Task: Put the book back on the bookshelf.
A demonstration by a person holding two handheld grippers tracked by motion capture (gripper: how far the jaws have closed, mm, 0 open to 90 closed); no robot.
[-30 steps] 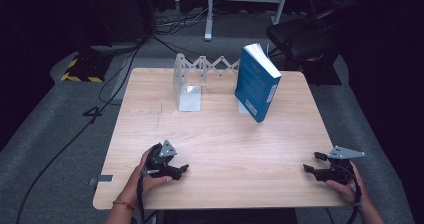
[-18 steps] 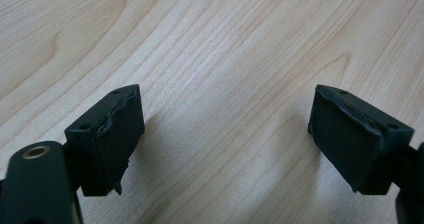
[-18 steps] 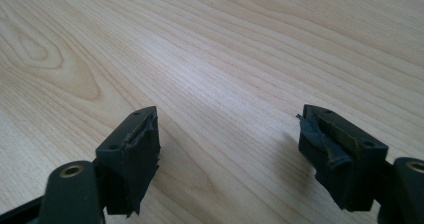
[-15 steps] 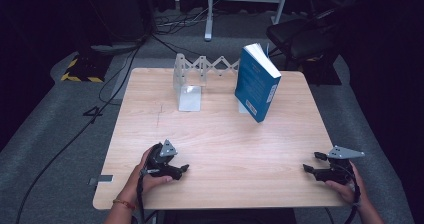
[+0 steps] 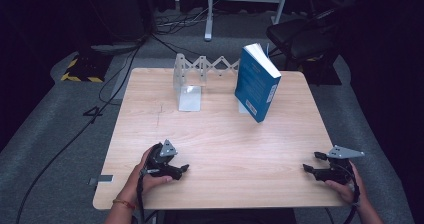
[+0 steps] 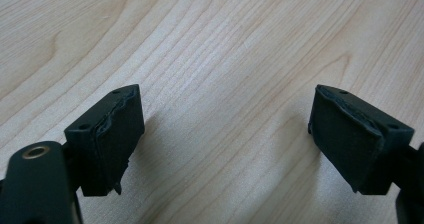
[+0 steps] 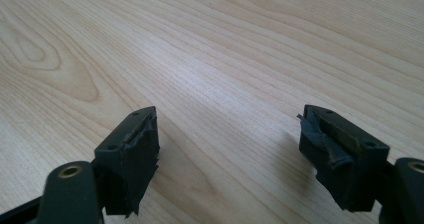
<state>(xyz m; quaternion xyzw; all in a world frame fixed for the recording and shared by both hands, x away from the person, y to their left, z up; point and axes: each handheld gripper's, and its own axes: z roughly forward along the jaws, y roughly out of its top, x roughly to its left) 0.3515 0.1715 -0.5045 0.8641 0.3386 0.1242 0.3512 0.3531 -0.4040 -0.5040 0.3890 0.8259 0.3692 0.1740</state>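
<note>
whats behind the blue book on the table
Behind the blue book, a zigzag folding metal rack runs along the table's far edge. Its right end disappears behind the book, so how it ends there, and whether the book touches it, cannot be seen.

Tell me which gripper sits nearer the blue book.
Right, by a small margin, judged from the high view. The blue book stands upright at the table's far side; the right gripper rests near its front right, the left gripper farther off, front left.

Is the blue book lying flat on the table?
No, the blue book stands upright on the wooden table, beside the folding metal rack.
</note>
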